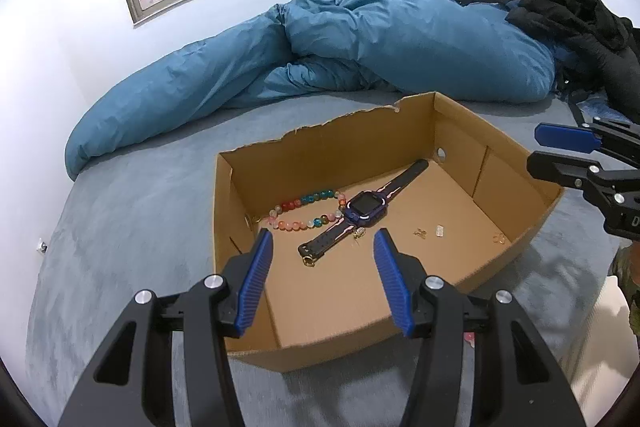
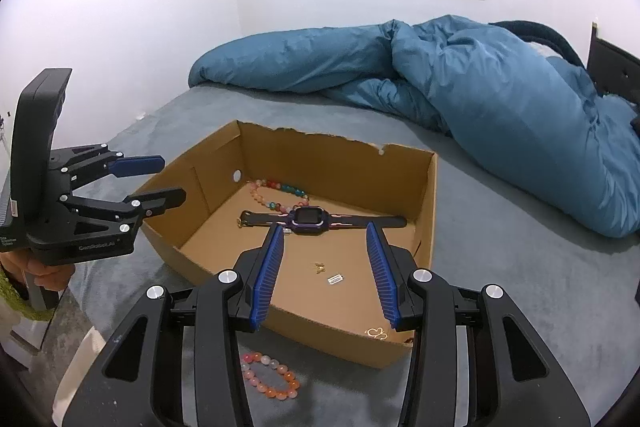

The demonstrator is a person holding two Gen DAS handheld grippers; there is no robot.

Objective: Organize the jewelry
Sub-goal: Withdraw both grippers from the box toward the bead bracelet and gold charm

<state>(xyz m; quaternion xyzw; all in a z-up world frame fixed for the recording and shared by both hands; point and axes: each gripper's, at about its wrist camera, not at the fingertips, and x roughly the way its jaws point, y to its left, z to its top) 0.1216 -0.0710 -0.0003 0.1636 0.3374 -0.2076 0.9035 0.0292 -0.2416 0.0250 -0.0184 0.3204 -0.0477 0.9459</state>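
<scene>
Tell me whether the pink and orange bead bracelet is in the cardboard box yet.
Out. The pink and orange bead bracelet lies on the grey bedspread just outside the cardboard box, by its near wall, under the open right gripper.

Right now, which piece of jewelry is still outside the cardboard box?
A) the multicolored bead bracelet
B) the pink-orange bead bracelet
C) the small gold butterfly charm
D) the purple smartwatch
B: the right wrist view shows the pink-orange bead bracelet lying on the grey bedspread in front of the cardboard box, while the other three lie on the box floor.
</scene>
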